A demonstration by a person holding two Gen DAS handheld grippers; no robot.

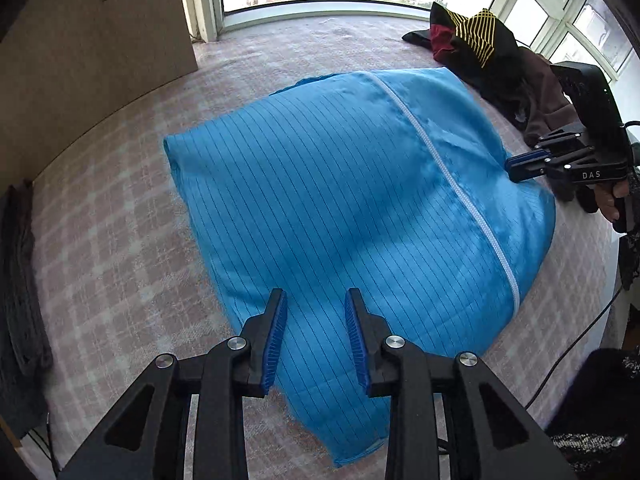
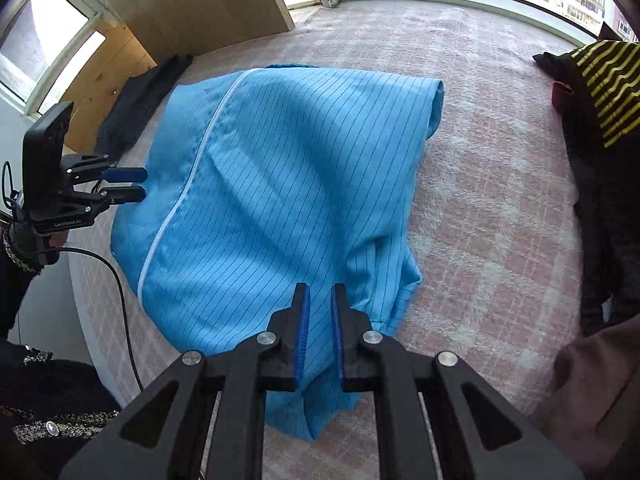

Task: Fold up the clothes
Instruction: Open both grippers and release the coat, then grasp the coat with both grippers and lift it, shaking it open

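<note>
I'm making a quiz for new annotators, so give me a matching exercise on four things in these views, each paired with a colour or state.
Things:
1. garment
2. zipper
3. left gripper
4. striped cloth

Descriptions:
A. white
B. black and yellow
C. blue with thin dark lines
D. open above the fabric

Pairs: 1-C, 2-A, 3-D, 4-B

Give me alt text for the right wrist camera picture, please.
A blue striped jacket with a white zipper lies spread on a pink checked bed. The right tool hovers over its near edge, slightly open; the left tool is at left.
</note>
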